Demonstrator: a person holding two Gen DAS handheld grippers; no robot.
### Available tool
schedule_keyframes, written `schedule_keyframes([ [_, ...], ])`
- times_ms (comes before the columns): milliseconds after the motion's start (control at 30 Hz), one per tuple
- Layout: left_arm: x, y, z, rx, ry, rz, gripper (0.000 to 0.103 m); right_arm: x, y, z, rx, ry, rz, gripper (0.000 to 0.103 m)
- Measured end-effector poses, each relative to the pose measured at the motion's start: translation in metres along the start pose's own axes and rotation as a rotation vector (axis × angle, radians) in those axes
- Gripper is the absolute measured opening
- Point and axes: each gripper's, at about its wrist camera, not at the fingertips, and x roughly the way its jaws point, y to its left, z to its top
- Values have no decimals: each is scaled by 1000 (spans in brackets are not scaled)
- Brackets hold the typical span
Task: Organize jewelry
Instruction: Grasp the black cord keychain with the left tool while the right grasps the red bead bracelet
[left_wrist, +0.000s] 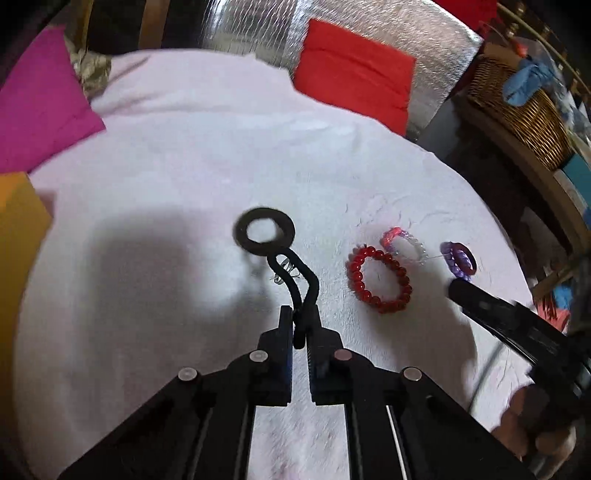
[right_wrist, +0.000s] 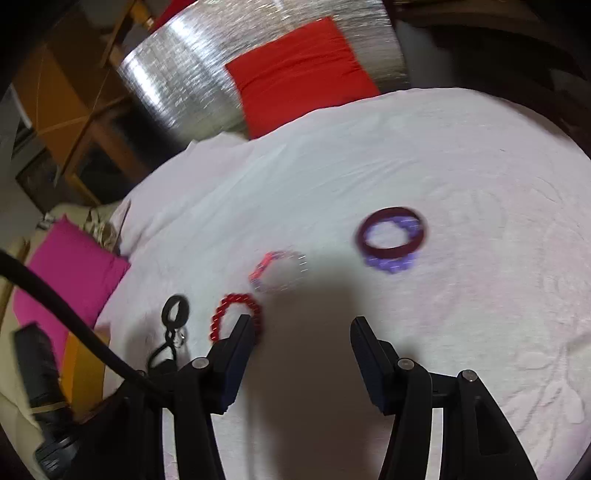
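My left gripper (left_wrist: 300, 318) is shut on the black cord of a pendant whose black ring (left_wrist: 264, 236) lies ahead on the white cloth (left_wrist: 184, 155). A small clear bit (left_wrist: 284, 271) sits inside the cord's loop. To the right lie a red bead bracelet (left_wrist: 378, 280), a clear and pink bead bracelet (left_wrist: 402, 243) and a purple bracelet (left_wrist: 460, 258). My right gripper (right_wrist: 303, 326) hovers open over the cloth with nothing between its fingers. Its left finger covers part of the red bracelet (right_wrist: 232, 314). The clear bracelet (right_wrist: 280, 271) and a maroon bangle (right_wrist: 391, 236) on purple beads lie ahead; the black ring (right_wrist: 175, 312) is at the left.
A red cushion (left_wrist: 354, 85) leans on silver foil (left_wrist: 436, 40) behind the cloth. A pink cushion (left_wrist: 40, 107) and an orange box (left_wrist: 16, 236) border the left side. A wicker basket (left_wrist: 524, 107) stands at the far right.
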Motion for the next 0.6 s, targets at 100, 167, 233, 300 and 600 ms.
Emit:
schedule_keyframes([
  [100,-9,6,-2,10,2,-14,7,10,15,-1,-24,10,-5,58],
  [167,-16,14,-5,8,1,-18,7,18,22,-2,-43,13,-33,58],
  [233,-19,20,-4,1,-4,-14,7,28,29,-3,-53,18,-71,58],
  [300,-23,27,-6,-10,-10,-8,7,41,32,-3,-50,30,-98,58],
  [600,-39,41,-1,-21,-57,6,7,54,68,-17,-287,-43,-306,10],
])
